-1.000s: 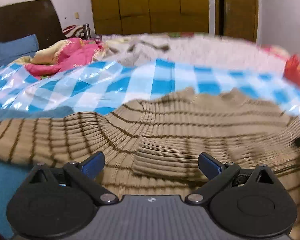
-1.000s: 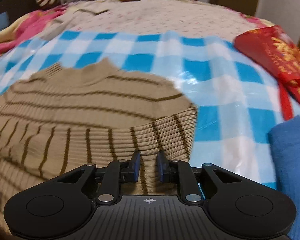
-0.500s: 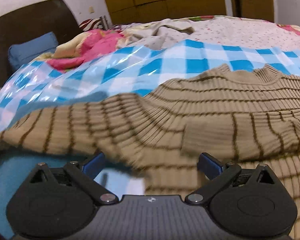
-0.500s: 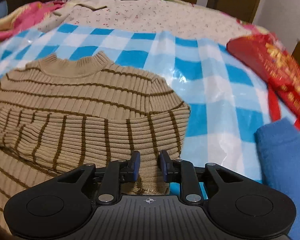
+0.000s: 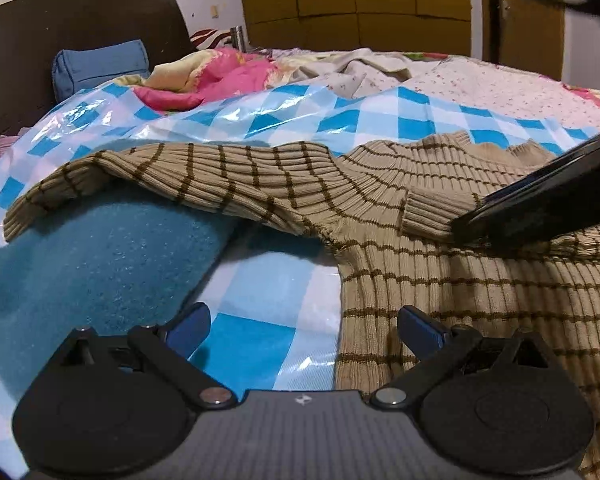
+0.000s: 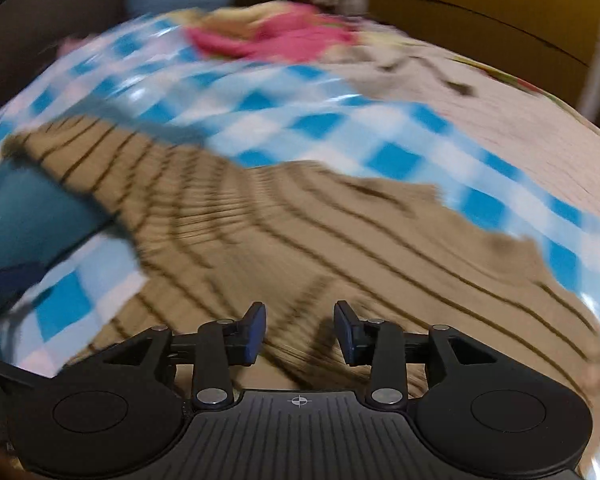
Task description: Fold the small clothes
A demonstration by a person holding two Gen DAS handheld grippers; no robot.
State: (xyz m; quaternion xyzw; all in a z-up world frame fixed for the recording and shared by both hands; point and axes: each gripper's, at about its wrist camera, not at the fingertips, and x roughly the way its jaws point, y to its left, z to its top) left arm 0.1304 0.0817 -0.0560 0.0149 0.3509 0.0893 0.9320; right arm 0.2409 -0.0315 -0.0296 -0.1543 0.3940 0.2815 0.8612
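Observation:
A tan ribbed sweater with thin brown stripes lies on the blue-and-white checked plastic sheet. One sleeve stretches left over a teal towel; the other sleeve's cuff is folded onto the chest. My left gripper is open above the sweater's left edge, nothing between its fingers. The right gripper's dark body reaches in from the right over that cuff. In the blurred right wrist view the right gripper hovers over the sweater, its jaws opening with nothing between them.
A pink and yellow quilt and a blue pillow lie by the dark headboard. A floral bedsheet covers the far side. Yellow wardrobe doors stand behind the bed.
The right gripper let go of the folded sleeve, opened and swung left across the sweater. The left gripper drifted left, bringing the teal towel and the spread sleeve into view.

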